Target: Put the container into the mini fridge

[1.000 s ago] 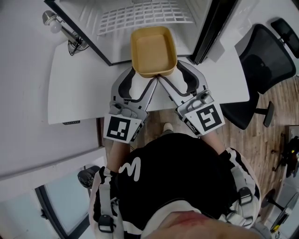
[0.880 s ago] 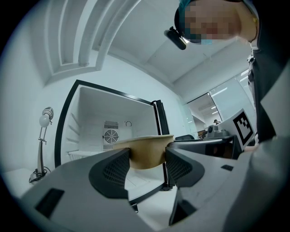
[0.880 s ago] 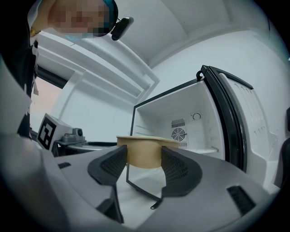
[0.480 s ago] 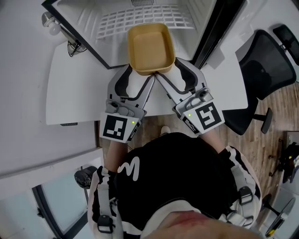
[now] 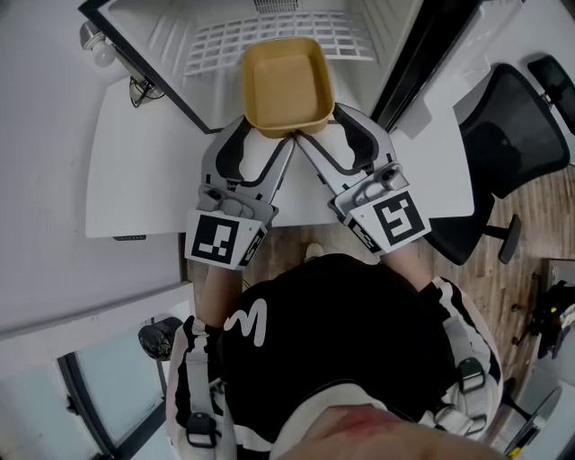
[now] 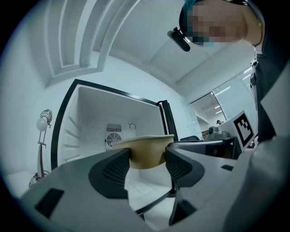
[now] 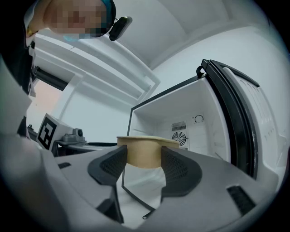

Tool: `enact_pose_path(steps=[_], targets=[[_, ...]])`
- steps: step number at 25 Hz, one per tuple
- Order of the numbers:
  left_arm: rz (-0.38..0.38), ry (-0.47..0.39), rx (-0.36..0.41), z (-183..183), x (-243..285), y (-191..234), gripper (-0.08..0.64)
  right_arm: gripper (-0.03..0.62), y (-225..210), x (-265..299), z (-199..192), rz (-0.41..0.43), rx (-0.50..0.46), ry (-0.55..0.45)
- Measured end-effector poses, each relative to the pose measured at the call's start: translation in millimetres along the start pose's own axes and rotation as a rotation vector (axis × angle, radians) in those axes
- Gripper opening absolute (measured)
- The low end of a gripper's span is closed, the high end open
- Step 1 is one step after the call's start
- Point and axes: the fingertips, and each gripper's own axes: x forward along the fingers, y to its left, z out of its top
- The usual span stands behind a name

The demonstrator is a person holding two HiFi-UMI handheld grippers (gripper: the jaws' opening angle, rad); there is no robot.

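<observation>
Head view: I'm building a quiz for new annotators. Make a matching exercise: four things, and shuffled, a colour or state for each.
1 container
2 mini fridge
3 office chair
4 lamp

A black, right of the table
B tan, empty
C silver, left of the mini fridge
D open, white inside

Pairs: 1-B, 2-D, 3-A, 4-C

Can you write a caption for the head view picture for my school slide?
The left gripper and right gripper together hold an empty tan container at the open mini fridge.
</observation>
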Motion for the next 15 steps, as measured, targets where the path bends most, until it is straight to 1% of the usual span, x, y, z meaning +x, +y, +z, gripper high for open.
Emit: enact_pose_path(steps=[15], targets=[[0.023,0.002,-0.021,-3.3,20.6,7.1,0.250,0.245,-21.2,9.7,-2.6,0.002,0.040,-0.034]])
